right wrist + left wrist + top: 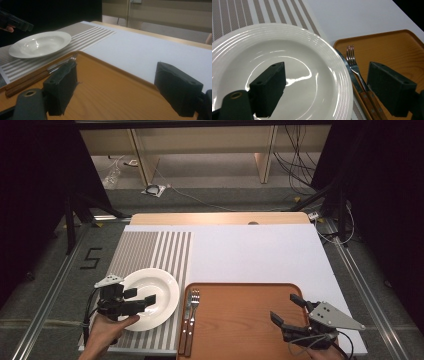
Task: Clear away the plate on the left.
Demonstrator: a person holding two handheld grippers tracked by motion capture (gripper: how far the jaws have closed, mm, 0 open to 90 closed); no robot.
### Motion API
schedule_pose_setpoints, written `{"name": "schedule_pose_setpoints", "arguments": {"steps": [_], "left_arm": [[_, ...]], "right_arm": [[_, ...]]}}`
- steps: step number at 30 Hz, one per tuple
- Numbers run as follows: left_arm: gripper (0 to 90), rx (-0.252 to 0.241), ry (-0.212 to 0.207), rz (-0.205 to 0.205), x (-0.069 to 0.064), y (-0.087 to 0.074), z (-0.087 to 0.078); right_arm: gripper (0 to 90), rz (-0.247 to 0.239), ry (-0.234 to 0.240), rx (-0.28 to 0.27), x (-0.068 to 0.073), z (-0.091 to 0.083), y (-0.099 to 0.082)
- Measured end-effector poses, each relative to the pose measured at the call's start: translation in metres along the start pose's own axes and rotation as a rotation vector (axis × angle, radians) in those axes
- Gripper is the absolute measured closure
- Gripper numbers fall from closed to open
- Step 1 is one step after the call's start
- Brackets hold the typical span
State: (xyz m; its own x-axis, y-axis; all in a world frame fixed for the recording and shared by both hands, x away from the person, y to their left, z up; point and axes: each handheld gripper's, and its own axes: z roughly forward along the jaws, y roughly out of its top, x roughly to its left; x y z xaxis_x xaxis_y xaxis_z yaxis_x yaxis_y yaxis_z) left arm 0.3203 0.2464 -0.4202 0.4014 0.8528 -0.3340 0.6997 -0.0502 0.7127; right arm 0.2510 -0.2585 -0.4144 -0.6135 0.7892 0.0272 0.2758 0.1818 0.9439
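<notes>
A white deep plate (150,297) (274,72) (40,43) rests on a striped grey placemat (150,250). My left gripper (140,297) (327,92) hovers over the plate's near left part, open, with nothing between its jaws. A fork (192,312) (353,62) and a knife (185,320) with wooden handles lie side by side at the left edge of an orange-brown tray (240,320) (112,92). My right gripper (287,309) (116,87) is open and empty over the tray's right part.
A white sheet (260,252) covers the table behind the tray. The placemat lies at its left. Beyond the table's far edge are a grey floor, cables and wooden furniture legs (265,165). Dark curtains stand at both sides.
</notes>
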Motion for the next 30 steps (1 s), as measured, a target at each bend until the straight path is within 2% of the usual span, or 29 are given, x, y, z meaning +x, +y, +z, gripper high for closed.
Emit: {"name": "schedule_pose_setpoints", "arguments": {"steps": [3,11,21,30], "left_arm": [[15.5,0.004,0.004,-0.017,0.003,-0.001,-0.001],[15.5,0.000,0.047,-0.055,0.012,-0.004,-0.005],[15.5,-0.029,0.119,-0.120,0.030,-0.011,-0.018],[15.6,-0.027,0.191,-0.162,0.041,-0.016,-0.025]], "right_arm": [[19.6,-0.005,0.001,0.002,0.000,0.000,0.000],[19.5,0.000,-0.002,-0.007,0.000,0.000,0.000],[19.5,-0.015,-0.008,0.000,0.004,-0.002,0.002],[19.5,-0.017,-0.008,-0.001,0.004,-0.002,0.002]]}}
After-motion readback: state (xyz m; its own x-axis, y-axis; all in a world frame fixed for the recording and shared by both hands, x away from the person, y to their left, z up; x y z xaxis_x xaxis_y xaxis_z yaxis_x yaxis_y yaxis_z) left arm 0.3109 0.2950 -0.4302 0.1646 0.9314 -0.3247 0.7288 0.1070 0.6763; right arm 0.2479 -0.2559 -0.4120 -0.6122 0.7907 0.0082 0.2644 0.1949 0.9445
